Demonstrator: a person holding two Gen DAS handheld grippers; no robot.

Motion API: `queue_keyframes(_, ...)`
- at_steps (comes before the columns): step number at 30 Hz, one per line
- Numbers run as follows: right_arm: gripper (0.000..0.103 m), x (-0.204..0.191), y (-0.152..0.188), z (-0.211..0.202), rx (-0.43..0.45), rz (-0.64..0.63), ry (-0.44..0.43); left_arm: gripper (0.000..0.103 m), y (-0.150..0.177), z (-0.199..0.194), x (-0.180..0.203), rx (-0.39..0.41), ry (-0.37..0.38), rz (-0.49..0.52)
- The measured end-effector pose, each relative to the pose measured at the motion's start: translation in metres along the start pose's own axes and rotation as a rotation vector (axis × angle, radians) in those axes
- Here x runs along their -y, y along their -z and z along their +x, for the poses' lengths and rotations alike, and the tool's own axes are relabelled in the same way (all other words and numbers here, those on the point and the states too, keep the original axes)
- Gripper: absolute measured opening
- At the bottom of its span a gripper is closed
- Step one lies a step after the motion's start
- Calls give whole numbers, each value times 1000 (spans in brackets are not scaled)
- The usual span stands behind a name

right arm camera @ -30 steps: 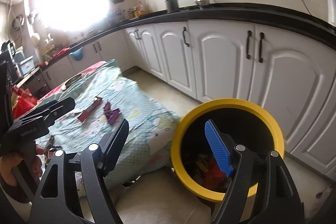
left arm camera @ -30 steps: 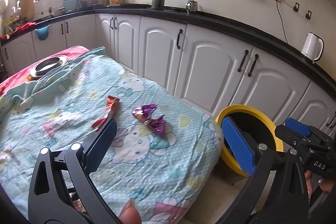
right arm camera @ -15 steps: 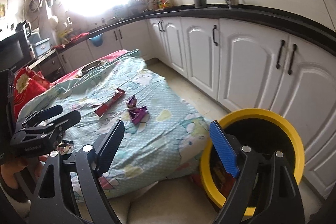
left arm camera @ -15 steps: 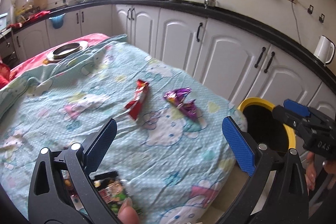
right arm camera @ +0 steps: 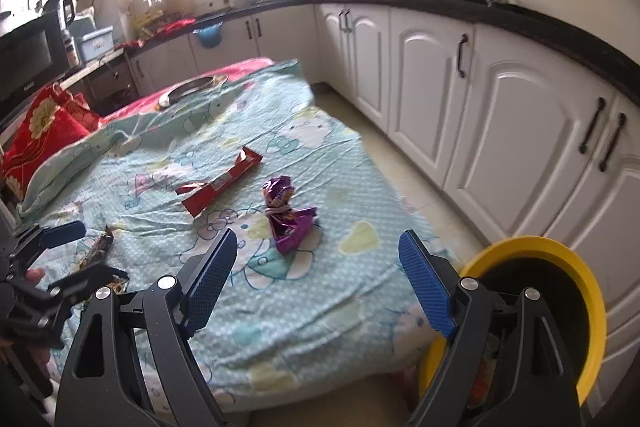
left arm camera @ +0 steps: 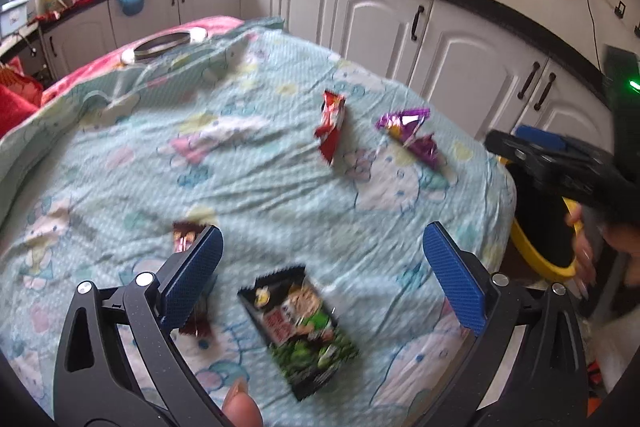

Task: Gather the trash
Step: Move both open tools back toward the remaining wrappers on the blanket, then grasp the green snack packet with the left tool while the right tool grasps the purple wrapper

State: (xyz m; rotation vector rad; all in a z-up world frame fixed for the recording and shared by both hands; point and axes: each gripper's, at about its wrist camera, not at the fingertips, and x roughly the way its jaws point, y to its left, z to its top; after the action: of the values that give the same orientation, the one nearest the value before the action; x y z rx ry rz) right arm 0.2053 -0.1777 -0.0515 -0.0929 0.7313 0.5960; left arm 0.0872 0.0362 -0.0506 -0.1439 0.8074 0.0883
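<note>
A table under a light blue cartoon cloth [left arm camera: 260,187] holds several wrappers. A green and black snack bag [left arm camera: 302,331] lies just ahead of my open, empty left gripper [left arm camera: 320,283]. A brown wrapper [left arm camera: 188,267] lies by its left finger. A red wrapper [left arm camera: 331,125] [right arm camera: 220,183] and a purple wrapper [left arm camera: 412,139] [right arm camera: 286,215] lie farther on. My right gripper [right arm camera: 316,291] is open and empty above the table's near edge, beside the yellow-rimmed bin [right arm camera: 560,307], which stands on the floor at the right.
White cabinets [right arm camera: 500,131] under a black counter run along the right and back. A metal bowl [left arm camera: 162,45] sits at the table's far end on a red cloth. A red cushion [right arm camera: 44,131] lies at the left.
Both grippers have swung left, from the bin toward the table. The left one has come over the snack bag and brown wrapper. The bin has slid to the right edge of both views.
</note>
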Motion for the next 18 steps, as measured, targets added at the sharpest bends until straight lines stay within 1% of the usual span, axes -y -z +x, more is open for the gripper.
queue_keyframes(5, 80, -7, -8, 36, -63, -43, 12, 92, 13, 0, -8, -56, -4, 11)
queue_keyframes(10, 80, -15, -14, 69, -113, -73, 17, 87, 23, -1, -10, -92, 1, 7)
queue_keyframes(12, 80, -18, -17, 79, -127, -79, 22, 83, 26, 1, -8, -109, 4, 19)
queue_keyframes(15, 78, -23, -21, 94, -149, -88, 22, 78, 29, 4, -7, -129, 1, 24)
queue_keyframes(18, 71, -27, -23, 107, -175, -103, 27, 74, 31, 7, -5, -141, 0, 30)
